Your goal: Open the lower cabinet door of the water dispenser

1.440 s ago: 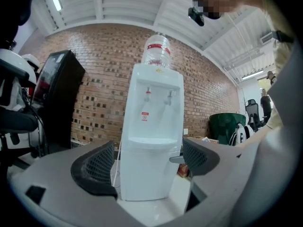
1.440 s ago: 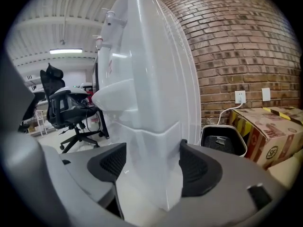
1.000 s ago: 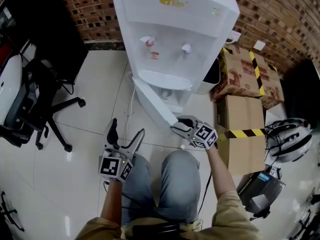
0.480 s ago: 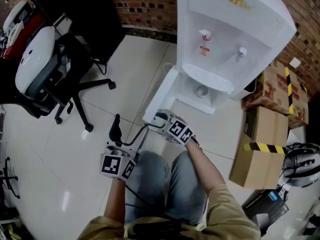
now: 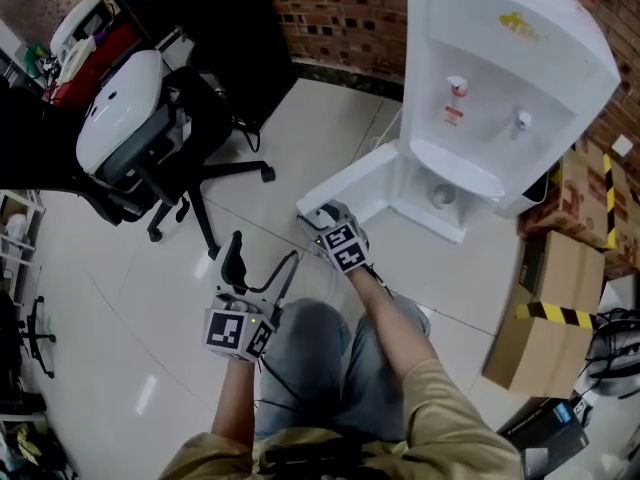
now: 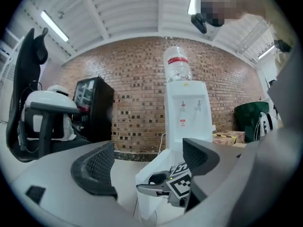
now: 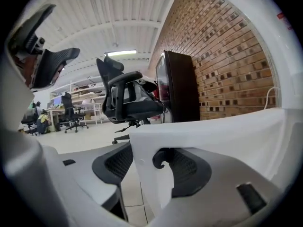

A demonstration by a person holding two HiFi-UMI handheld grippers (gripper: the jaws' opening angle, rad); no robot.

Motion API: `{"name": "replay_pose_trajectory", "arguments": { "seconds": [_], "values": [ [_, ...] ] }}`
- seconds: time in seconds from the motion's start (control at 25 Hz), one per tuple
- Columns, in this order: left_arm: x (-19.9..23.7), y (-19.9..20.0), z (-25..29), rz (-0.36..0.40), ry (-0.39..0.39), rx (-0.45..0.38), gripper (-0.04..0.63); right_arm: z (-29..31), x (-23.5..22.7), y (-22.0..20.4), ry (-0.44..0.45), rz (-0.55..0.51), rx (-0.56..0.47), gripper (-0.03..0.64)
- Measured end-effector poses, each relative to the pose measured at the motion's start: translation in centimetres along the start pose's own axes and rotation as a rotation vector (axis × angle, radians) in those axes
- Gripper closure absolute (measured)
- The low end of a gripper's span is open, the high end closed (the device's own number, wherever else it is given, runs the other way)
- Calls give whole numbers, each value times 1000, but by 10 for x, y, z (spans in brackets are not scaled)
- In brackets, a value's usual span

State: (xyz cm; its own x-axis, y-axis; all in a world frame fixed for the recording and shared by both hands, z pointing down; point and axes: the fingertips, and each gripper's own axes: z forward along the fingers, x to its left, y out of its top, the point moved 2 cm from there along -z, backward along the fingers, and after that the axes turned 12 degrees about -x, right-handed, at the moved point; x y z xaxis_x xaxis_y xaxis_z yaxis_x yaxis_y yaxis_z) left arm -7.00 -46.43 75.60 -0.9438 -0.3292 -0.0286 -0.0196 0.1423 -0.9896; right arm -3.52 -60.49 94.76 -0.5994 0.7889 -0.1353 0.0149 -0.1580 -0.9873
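Observation:
The white water dispenser (image 5: 500,88) stands against the brick wall. Its lower cabinet door (image 5: 350,193) is swung wide out to the left. My right gripper (image 5: 318,215) is at the door's free edge. In the right gripper view the door edge (image 7: 142,174) with its small latch hook runs between the jaws, which are opening and no longer clamp it. My left gripper (image 5: 258,263) hovers open and empty nearer the person's knee. From the left gripper view I see the dispenser (image 6: 187,112), the open door (image 6: 154,174) and the right gripper (image 6: 151,188).
A black office chair (image 5: 140,128) with a white helmet-like thing on it stands at the left, with a dark cabinet (image 5: 220,28) behind. Cardboard boxes (image 5: 540,338) with yellow-black tape sit right of the dispenser. The person's knees (image 5: 330,358) are just below the grippers.
The door has swung from slightly ajar to wide open, drawn leftward with my right gripper at its edge. My left gripper has shifted along with the person.

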Motion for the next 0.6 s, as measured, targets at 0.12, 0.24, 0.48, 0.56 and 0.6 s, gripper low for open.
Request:
{"name": "replay_pose_trajectory", "arguments": {
  "seconds": [0.12, 0.24, 0.48, 0.56, 0.6],
  "values": [
    [-3, 5, 3, 44, -11, 8, 163, 16, -13, -10, -51, 67, 5, 290],
    [-11, 7, 8, 63, -28, 6, 163, 4, -18, -20, -36, 205, 41, 182],
    [-24, 8, 32, -7, -59, -2, 163, -86, -24, 13, -56, 237, -46, 178],
    [-32, 7, 41, -42, -74, -1, 163, -130, -44, 34, -145, 246, -124, 178],
    [-38, 6, 46, -52, -88, 0, 163, -154, -54, 47, -195, 241, -165, 179]
  ]
}}
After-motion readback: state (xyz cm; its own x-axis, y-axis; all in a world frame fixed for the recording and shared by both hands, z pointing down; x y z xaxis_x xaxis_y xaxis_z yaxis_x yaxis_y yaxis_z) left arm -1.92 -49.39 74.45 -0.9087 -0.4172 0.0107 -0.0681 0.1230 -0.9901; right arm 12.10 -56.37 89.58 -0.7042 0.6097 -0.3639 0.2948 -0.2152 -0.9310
